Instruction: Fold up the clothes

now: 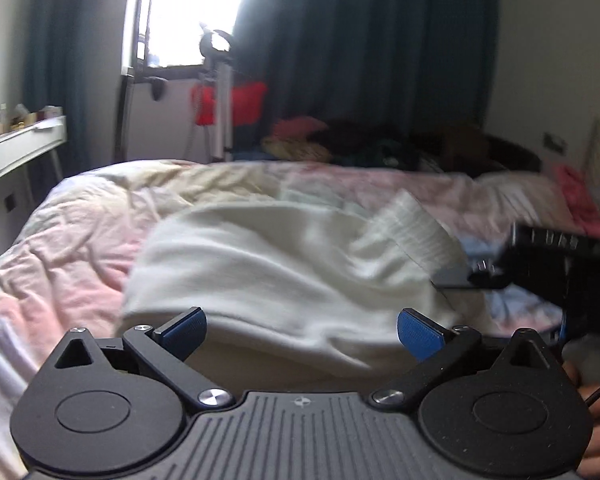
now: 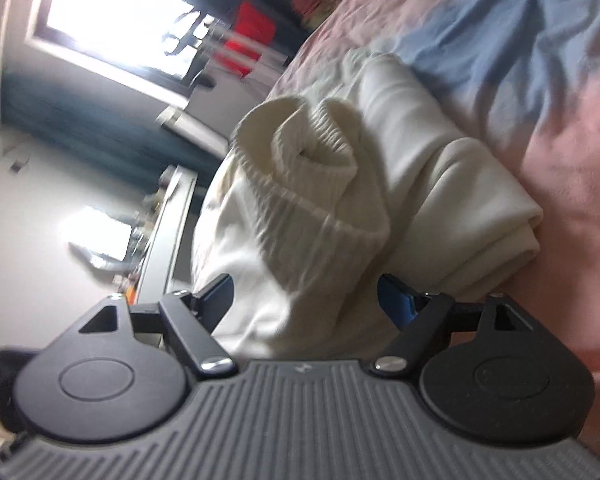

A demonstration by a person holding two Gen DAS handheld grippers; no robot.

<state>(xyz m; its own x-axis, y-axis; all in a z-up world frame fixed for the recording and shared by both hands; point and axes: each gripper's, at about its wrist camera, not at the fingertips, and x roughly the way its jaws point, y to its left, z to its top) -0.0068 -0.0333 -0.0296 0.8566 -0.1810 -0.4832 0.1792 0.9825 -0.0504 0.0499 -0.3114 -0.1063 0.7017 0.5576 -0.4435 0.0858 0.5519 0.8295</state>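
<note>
A cream white garment [image 1: 284, 272] lies folded in a thick bundle on the bed; it also shows in the right wrist view [image 2: 340, 184], with its ribbed cuff curled on top. My left gripper [image 1: 302, 330] is open, its blue pads either side of the bundle's near edge. My right gripper [image 2: 305, 298] is open, rolled sideways, with its fingers on either side of the garment's ribbed end. The right gripper also shows at the right of the left wrist view [image 1: 540, 264], at the garment's ribbed edge.
The bed has a rumpled pink, cream and blue cover [image 1: 80, 232]. A heap of dark and coloured clothes [image 1: 360, 144] lies at the far side. A tripod [image 1: 220, 92] and red item stand by the window. A white desk [image 1: 16, 148] is at left.
</note>
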